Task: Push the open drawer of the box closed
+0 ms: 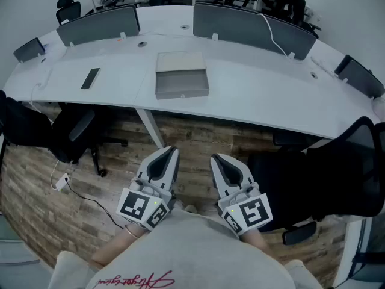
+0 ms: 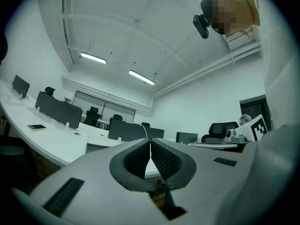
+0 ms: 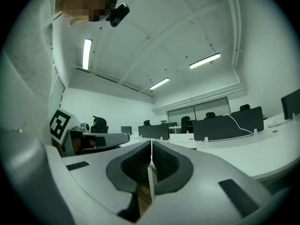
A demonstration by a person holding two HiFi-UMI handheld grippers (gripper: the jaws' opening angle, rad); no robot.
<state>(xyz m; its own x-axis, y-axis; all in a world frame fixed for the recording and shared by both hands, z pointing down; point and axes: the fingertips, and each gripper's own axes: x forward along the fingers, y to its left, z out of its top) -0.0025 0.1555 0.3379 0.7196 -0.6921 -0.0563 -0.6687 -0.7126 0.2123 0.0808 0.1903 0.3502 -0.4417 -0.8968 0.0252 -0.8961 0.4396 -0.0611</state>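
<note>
The long curved white worktop point(image 1: 252, 95) spans the head view, with grey divider screens point(image 1: 99, 24) along its far edge and wooden floor point(image 1: 186, 143) showing below its near edge. A black office chair point(image 1: 72, 131) sits tucked under it on the left.

Near the middle of the worktop stands the box point(image 1: 180, 61), its pale top towards the screens. Its drawer point(image 1: 182, 84) is pulled out on the near side, facing the person, and looks fully or nearly fully extended. A dark flat thing, perhaps a phone point(image 1: 90, 78), lies well to the left of the box.

The left gripper point(image 1: 174, 150) and right gripper point(image 1: 215, 158) are held low and side by side, close to the person's body and over the floor. Both are well apart from the box. Each gripper's own view shows its ribbed pads pressed together with nothing between them.

By this showing the task has not begun. The drawer is out and untouched. The whole job is left: reach over the worktop edge, set a gripper against the drawer front, and push it in.
</note>
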